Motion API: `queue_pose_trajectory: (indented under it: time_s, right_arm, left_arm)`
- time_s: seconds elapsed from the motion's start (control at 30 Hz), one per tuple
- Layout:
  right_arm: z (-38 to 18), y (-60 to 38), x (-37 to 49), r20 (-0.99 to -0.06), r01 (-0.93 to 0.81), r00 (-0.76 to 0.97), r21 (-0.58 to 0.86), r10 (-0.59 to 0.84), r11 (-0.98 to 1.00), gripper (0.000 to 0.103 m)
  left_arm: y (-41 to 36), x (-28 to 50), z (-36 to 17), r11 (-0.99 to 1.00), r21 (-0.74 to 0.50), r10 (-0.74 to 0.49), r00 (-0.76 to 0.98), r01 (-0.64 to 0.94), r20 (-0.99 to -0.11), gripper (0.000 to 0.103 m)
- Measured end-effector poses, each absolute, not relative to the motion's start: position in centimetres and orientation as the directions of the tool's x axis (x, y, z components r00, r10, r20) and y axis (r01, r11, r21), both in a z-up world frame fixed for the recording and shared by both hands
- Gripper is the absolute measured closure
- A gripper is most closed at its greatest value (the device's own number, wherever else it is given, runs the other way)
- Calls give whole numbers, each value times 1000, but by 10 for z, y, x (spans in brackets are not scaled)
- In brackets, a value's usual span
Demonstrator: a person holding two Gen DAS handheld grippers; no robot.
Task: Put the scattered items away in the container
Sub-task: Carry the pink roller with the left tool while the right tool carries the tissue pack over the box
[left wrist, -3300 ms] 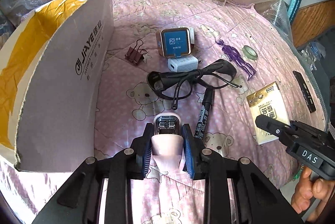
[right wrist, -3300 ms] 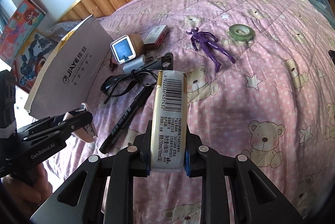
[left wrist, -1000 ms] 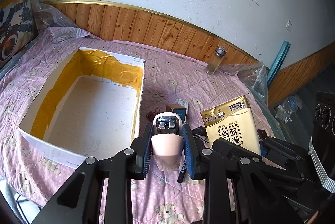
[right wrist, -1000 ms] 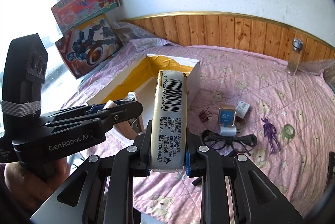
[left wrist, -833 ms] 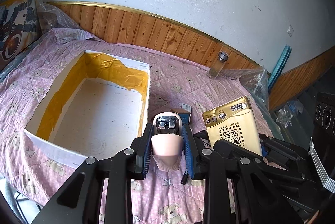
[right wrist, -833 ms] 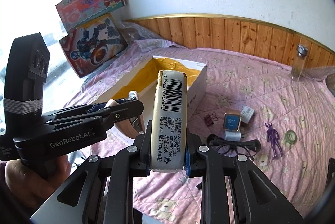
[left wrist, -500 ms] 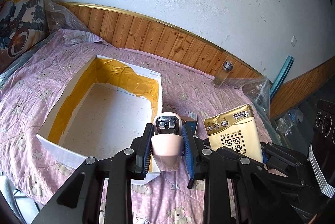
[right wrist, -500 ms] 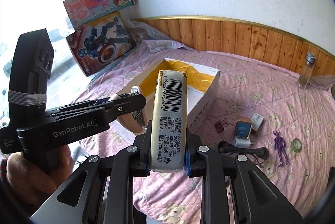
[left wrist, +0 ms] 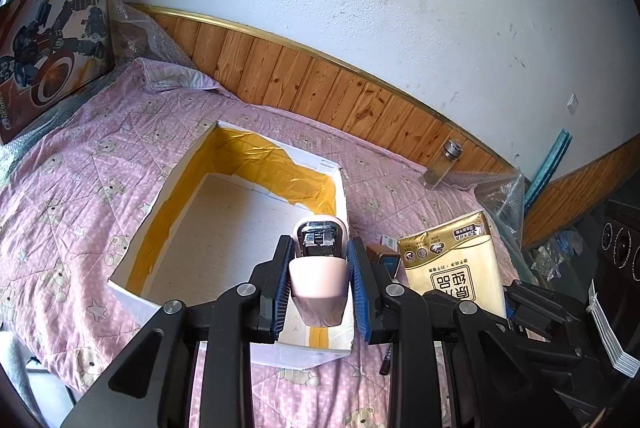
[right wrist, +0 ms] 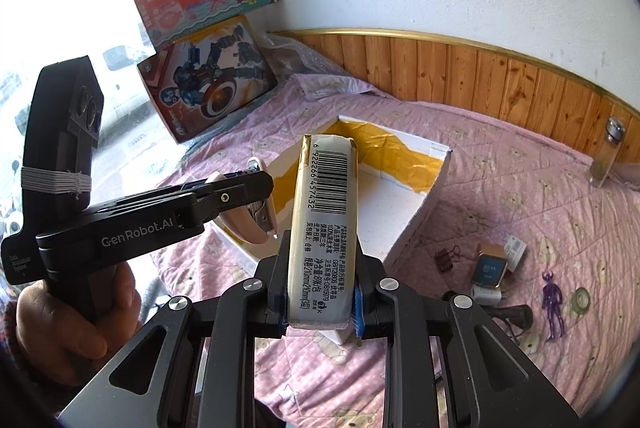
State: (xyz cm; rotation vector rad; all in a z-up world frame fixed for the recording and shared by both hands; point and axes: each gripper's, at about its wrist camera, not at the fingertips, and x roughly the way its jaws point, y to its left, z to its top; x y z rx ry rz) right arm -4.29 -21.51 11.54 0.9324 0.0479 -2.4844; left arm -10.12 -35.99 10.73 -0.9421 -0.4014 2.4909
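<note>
My left gripper (left wrist: 319,286) is shut on a pink stapler (left wrist: 318,278), held above the near right corner of the white cardboard box (left wrist: 168,188) lined with yellow tape. That box looks empty. My right gripper (right wrist: 320,286) is shut on a gold tissue pack (right wrist: 326,224), barcode side up, hovering over the near edge of the box (right wrist: 416,216). In the left wrist view the tissue pack (left wrist: 456,268) shows at right. In the right wrist view the left gripper (right wrist: 240,196) with the stapler (right wrist: 260,224) sits at left, a hand on its handle.
On the pink quilt right of the box lie a binder clip (right wrist: 448,258), a small square device (right wrist: 492,268), a white charger (right wrist: 486,294), black glasses (right wrist: 504,314), a purple figure (right wrist: 552,302) and a tape roll (right wrist: 580,298). A glass bottle (left wrist: 442,168) stands by the wood panelling. Toy boxes (right wrist: 208,76) lean at the far left.
Both grippers have lifted off the quilt with their items and swung left toward the box, which has come closer and more under them over the last second.
</note>
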Motion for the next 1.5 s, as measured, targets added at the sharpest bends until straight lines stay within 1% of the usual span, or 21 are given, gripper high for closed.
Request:
queue_pose_trajectory:
  time_s: [0.23,0.5,0.97,1.5]
  right_arm:
    - [113,-227,-59,-640,465,-635,130,-432,-876,79]
    - [110,-235,-83,-656,471,-619,131,-433,-872,79]
    - [99,-237,-130,-687,468,-580,158,-437,-870,79]
    - [92,-227,-178,-712,460,-525,223,-466,-859,79]
  left_arm:
    - [-374,-117,101,-860,-427,493,-666,-278,-560,75]
    - [-381,-141,100,-869,-415,479,-668,-269,-570,75]
    - [-377,-196,73,-885,-397,460,-596,-244,-659,75]
    - [-356,-238,71,-901,-339,433,-558,-269,-708,75]
